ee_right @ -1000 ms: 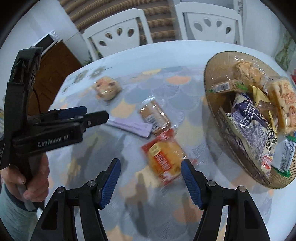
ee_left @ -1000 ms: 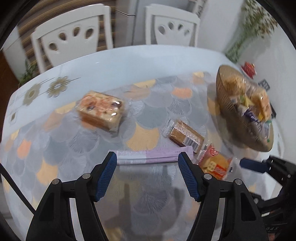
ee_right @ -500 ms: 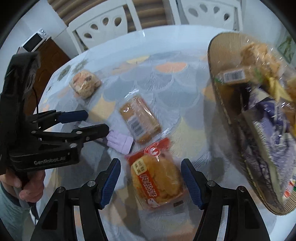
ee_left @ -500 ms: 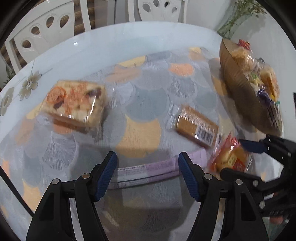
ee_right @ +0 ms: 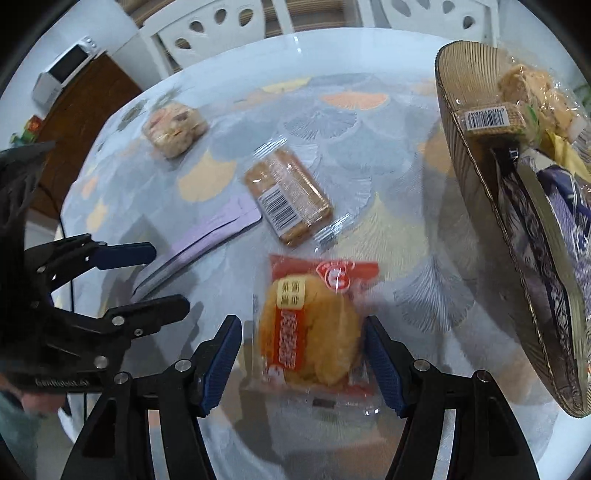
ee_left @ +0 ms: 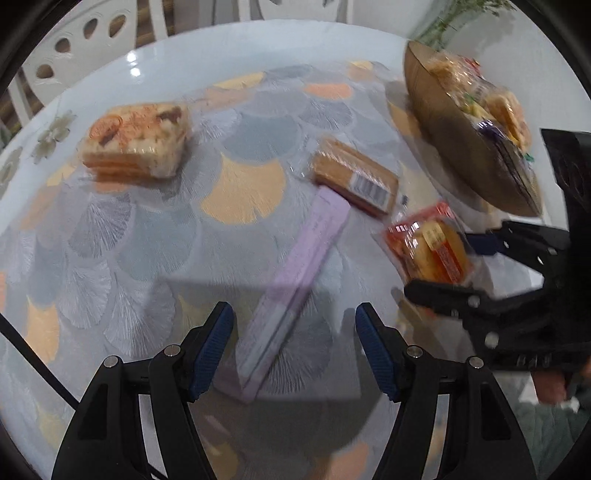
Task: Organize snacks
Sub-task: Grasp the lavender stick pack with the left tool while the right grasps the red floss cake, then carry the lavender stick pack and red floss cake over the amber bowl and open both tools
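My left gripper [ee_left: 295, 328] is open, its jaws on either side of the near end of a long purple snack pack [ee_left: 295, 280] lying on the table. My right gripper [ee_right: 303, 343] is open around a red-wrapped yellow bun [ee_right: 314, 332], which also shows in the left wrist view [ee_left: 428, 247]. A brown biscuit pack [ee_right: 288, 195] lies beyond it. A wrapped square cake [ee_left: 136, 142] lies far left. A brown woven basket [ee_right: 476, 173] with several snacks stands on the right.
The round table [ee_left: 236, 48] has a patterned cloth. White chairs [ee_right: 221, 26] stand behind it. A wooden cabinet with a microwave [ee_right: 62, 77] is at the far left. Each gripper shows in the other's view, close together.
Both grippers have moved forward and down. The left one has turned so the purple pack now runs lengthwise between its jaws. The red bun now sits between the right jaws.
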A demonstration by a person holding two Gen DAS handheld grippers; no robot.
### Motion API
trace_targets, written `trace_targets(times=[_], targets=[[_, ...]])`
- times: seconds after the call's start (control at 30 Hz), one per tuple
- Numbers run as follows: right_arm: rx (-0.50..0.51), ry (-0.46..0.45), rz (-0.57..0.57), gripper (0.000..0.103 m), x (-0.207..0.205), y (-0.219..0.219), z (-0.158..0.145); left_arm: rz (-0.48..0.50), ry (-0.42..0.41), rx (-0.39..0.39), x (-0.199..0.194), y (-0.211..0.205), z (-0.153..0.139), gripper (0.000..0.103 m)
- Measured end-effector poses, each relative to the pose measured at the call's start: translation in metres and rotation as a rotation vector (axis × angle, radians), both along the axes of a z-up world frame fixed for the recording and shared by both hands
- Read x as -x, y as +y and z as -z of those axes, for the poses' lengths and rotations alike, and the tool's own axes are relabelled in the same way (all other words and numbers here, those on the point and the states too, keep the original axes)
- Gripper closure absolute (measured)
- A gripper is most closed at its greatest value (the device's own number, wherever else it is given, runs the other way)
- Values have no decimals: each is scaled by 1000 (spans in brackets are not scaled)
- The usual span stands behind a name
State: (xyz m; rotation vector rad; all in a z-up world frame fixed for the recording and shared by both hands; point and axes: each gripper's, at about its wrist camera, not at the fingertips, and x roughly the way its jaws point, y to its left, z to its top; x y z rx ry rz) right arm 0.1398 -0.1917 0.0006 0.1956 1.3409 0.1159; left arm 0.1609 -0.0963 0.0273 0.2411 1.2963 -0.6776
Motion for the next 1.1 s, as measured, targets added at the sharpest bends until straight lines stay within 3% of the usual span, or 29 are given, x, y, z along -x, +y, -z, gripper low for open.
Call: trace_targets(times=[0.07, 0.13, 0.2, 0.3, 0.5, 0.77, 1.1], targets=[[40, -9, -5, 49, 1, 4, -3, 3, -47, -38, 0, -9, 1, 42], [44, -19, -16, 53, 2, 6, -3, 34, -123, -102, 11, -18, 0, 67], [38, -24, -20, 54, 7, 5, -3, 55, -132, -98, 18, -22, -3, 85], [40, -29, -34, 55, 20, 0, -4, 43, -137, -99, 29, -28, -4, 86], [29, -17, -48, 56, 55, -9, -4, -65, -52, 19, 47, -9, -11, 86], [-21, 7, -27, 56, 87, -26, -9, -102, -48, 96, 70, 0, -35, 86], [94, -131, 19, 56, 105, -65, -64, -125, -108, 156, 84, -25, -74, 86]])
